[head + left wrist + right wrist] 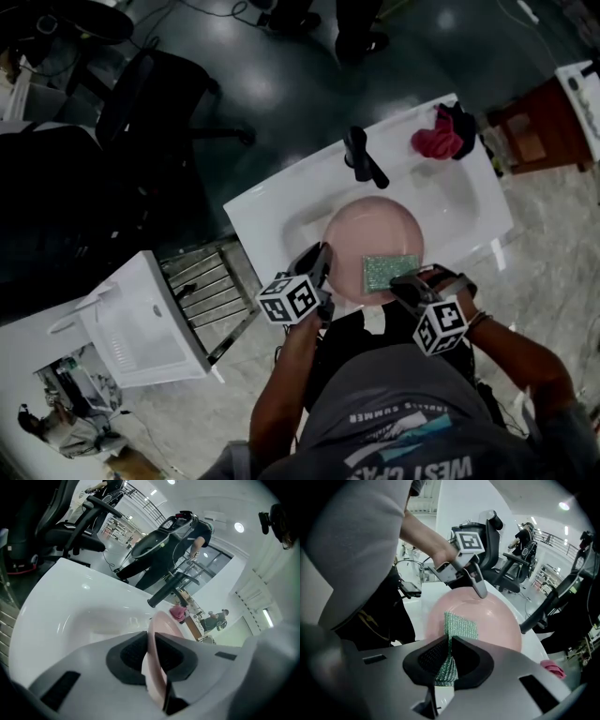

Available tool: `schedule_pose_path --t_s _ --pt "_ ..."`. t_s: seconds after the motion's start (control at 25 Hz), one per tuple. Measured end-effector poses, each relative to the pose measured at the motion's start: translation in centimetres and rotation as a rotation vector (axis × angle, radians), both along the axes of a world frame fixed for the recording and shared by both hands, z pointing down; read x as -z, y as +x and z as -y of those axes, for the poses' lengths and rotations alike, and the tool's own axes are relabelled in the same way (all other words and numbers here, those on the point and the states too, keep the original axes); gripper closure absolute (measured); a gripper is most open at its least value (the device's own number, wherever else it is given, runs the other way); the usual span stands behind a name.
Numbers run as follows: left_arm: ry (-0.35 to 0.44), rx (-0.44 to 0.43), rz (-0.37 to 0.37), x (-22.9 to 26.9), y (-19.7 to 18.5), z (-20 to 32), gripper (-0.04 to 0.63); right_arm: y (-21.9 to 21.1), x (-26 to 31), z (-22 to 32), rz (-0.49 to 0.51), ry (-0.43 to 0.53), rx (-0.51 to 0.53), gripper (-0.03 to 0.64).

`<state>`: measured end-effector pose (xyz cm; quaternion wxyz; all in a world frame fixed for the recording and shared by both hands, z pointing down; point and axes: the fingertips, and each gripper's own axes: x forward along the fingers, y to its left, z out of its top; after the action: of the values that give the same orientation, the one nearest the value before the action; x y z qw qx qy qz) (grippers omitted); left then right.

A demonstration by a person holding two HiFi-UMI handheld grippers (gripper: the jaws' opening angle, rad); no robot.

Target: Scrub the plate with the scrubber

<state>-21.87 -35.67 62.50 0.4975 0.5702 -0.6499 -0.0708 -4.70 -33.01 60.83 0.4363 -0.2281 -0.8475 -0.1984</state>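
In the white ceramic sink (272, 211), at the left, your left gripper (322, 253) has its jaws nearly closed, pinching the near rim of the round pale pink plate (375, 225). To the right, your right gripper (449, 654) has its jaws nipped onto one edge of the flat green mesh scrubber (391, 271), which lies on the plate. Scrub hard and that thin rim grip may slip, or the floppy scrubber may pull free.

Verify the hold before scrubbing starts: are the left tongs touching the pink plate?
Touching. The left gripper view shows the left tongs closed on the rim of the pink plate, with a pad pressing against each side.
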Motion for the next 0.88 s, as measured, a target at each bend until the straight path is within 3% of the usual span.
schedule_pose_path --t_s 0.16,0.44,0.64,0.88 --pt "0.0 -0.019 -0.017 -0.1 0.6 0.3 0.557 -2.0 0.1 -1.1 0.036 -0.052 -0.016 0.566" --pt "-0.008 -0.041 -0.027 -0.3 1.6 0.2 0.555 -5.6 -1.1 3.9 0.062 -0.003 -0.127 0.566" --pt "-0.009 -0.041 -0.025 -0.4 1.3 0.1 0.555 -3.1 -1.7 6.7 -0.008 0.022 -0.165 0.565" --pt "-0.012 -0.041 -0.024 -0.7 1.2 0.1 0.554 1.4 -1.2 0.8 -0.075 -0.06 -0.056 0.565"
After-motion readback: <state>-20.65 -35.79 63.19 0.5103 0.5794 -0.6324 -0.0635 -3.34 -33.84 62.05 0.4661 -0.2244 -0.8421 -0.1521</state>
